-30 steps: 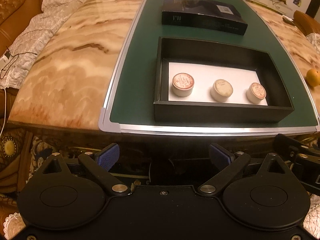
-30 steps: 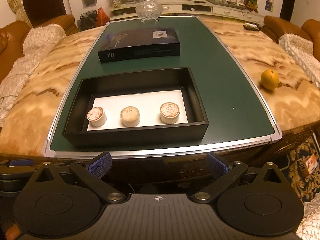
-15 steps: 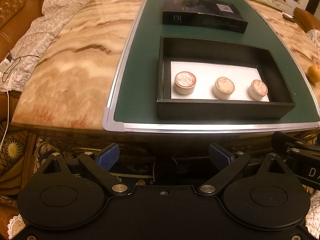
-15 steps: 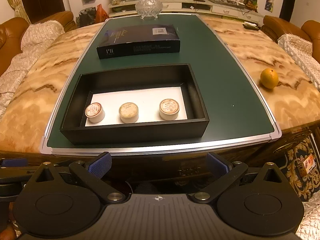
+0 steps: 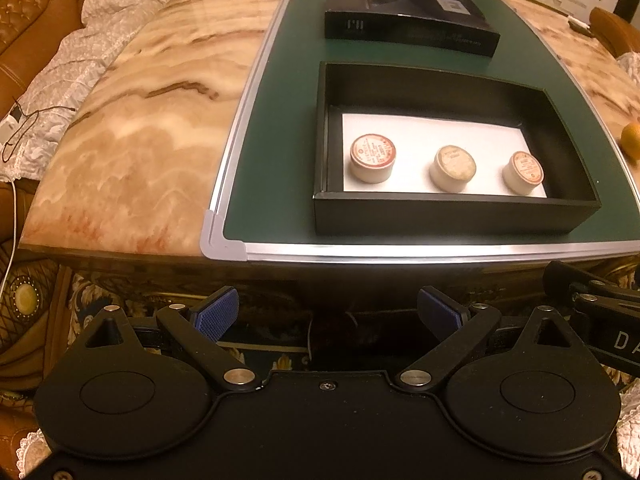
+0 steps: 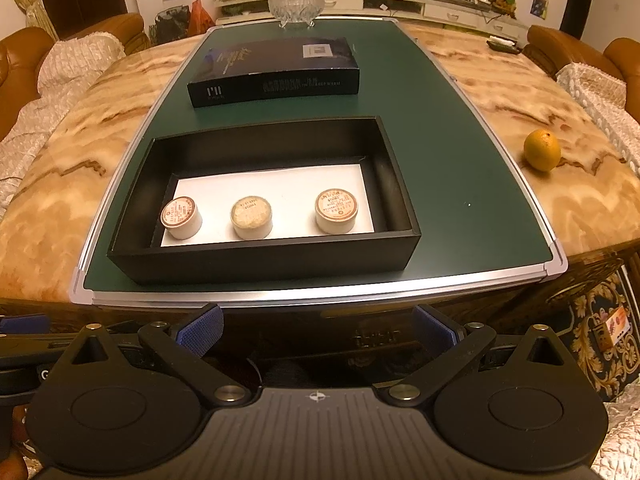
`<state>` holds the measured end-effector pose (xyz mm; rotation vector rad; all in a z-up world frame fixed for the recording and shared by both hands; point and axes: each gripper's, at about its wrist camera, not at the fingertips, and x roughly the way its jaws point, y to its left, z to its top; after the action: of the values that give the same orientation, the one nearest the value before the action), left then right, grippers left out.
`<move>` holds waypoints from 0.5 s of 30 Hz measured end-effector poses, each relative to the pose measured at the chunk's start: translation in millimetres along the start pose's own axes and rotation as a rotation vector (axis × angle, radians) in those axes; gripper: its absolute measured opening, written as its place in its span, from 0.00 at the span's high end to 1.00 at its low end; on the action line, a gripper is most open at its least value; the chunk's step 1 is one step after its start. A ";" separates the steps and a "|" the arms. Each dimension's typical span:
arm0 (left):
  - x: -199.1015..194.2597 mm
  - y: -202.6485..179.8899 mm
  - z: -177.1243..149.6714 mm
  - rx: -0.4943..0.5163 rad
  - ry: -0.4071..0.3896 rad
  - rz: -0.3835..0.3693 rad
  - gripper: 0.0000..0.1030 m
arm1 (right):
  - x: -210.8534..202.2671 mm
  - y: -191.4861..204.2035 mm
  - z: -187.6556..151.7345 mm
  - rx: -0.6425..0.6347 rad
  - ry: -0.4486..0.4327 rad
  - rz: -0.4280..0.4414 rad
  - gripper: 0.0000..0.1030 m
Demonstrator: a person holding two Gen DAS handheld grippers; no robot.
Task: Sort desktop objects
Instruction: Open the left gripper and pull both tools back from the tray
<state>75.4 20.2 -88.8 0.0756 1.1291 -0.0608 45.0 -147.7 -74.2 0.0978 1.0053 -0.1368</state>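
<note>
Hovering short of the surface (image 6: 500, 92), both claws are spread with nothing between them: left claw (image 5: 328, 312), right claw (image 6: 318, 328). Three little jars (image 6: 252, 218) sit in a row inside the open black tray (image 6: 264, 260) (lids up), closed box (image 6: 276, 70) beyond, orange (image 6: 542, 150) well apart.

"PII" on dark box (image 6: 276, 70) side, jar labels unreadable

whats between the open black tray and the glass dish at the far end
A closed dark box lies on the green mat between the open tray and the glass dish, clearest in the right wrist view.
</note>
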 end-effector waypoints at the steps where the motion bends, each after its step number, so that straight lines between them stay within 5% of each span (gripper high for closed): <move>1: 1.0 -0.1 0.5 0.000 0.002 0.001 0.05 | 1.1 0.3 0.3 -0.001 0.002 -0.001 0.00; 15: 11.5 -3.0 13.7 0.005 0.020 0.002 0.05 | 15.1 -1.7 11.3 0.003 0.022 0.005 0.00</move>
<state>92.3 15.9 -93.5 0.0826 1.1488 -0.0610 62.1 -152.0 -81.0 0.1048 1.0271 -0.1326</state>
